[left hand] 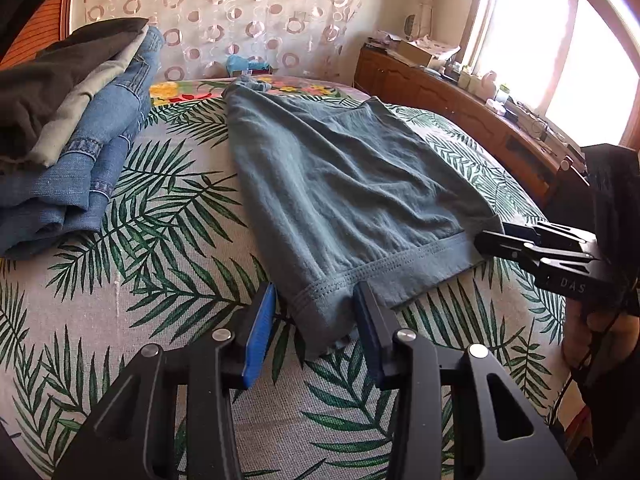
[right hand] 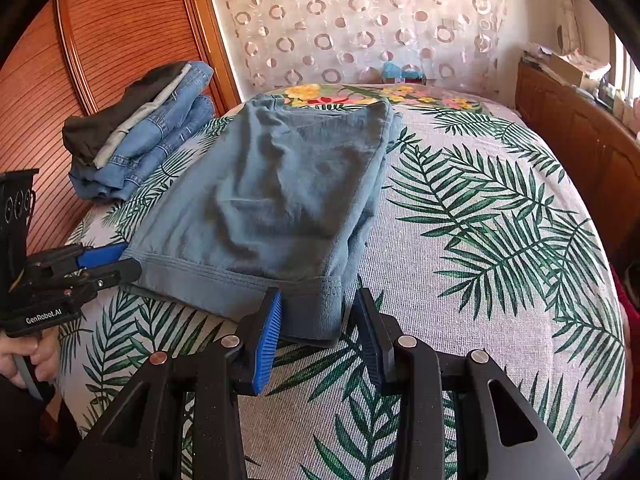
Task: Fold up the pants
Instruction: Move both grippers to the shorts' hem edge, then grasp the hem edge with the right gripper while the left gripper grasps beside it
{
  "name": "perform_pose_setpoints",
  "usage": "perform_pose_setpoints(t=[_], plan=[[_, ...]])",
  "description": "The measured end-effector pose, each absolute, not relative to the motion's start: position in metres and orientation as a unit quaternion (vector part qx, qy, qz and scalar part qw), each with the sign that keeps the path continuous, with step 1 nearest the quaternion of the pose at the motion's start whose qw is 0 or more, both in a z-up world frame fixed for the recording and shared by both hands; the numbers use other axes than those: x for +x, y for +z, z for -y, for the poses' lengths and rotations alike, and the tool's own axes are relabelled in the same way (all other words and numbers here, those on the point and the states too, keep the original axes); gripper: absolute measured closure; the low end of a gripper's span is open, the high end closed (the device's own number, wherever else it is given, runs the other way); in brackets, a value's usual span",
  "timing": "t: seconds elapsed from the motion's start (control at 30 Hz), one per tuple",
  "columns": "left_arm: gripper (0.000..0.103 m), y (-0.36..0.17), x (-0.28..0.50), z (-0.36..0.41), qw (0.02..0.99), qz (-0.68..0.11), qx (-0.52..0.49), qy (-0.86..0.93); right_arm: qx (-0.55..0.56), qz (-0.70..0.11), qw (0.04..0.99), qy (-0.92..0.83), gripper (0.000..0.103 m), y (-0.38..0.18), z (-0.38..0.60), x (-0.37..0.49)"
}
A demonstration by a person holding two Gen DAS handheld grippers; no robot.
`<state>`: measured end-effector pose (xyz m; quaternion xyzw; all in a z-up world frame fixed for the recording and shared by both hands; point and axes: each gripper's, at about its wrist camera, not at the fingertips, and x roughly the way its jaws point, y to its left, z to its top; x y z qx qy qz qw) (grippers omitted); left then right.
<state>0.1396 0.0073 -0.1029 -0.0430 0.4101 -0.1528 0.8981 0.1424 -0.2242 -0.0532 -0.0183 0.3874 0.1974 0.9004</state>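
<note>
The grey-blue pants lay flat on the leaf-print bedspread, apparently already folded at least once, with the near hem reaching back between the spread jaws of both grippers. The left gripper straddled one hem corner and the right gripper the other, and neither set of pads was pressing the cloth. Judging by that, the grip for the next fold was not yet made, and a stack of folded clothes sat well beyond the left jaws.

bright window, wooden cabinet, circle-patterned curtain, leaf-print bedspread.
</note>
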Motion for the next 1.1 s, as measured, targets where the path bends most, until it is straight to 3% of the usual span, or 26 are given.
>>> perform_pose_setpoints(t=[0.13,0.3,0.57,0.67,1.1], plan=[[0.063,-0.104,0.139,-0.003,0.9,-0.407,-0.039,-0.153,-0.022,-0.386,0.901,0.196,0.065,-0.054,0.223,0.141],[0.072,-0.104,0.139,0.0,0.901,-0.405,-0.03,-0.156,-0.025,-0.385,0.902,0.196,0.065,-0.055,0.223,0.141],[0.088,-0.095,0.134,-0.002,0.905,-0.387,-0.037,-0.173,-0.025,-0.391,0.894,0.216,0.081,-0.052,0.222,0.145],[0.089,-0.085,0.129,-0.002,0.91,-0.374,-0.038,-0.175,-0.019,-0.391,0.891,0.23,0.091,-0.049,0.222,0.144],[0.09,-0.064,0.1,-0.014,0.918,-0.347,-0.045,-0.186,-0.002,-0.361,0.898,0.252,0.093,-0.03,0.227,0.101]])
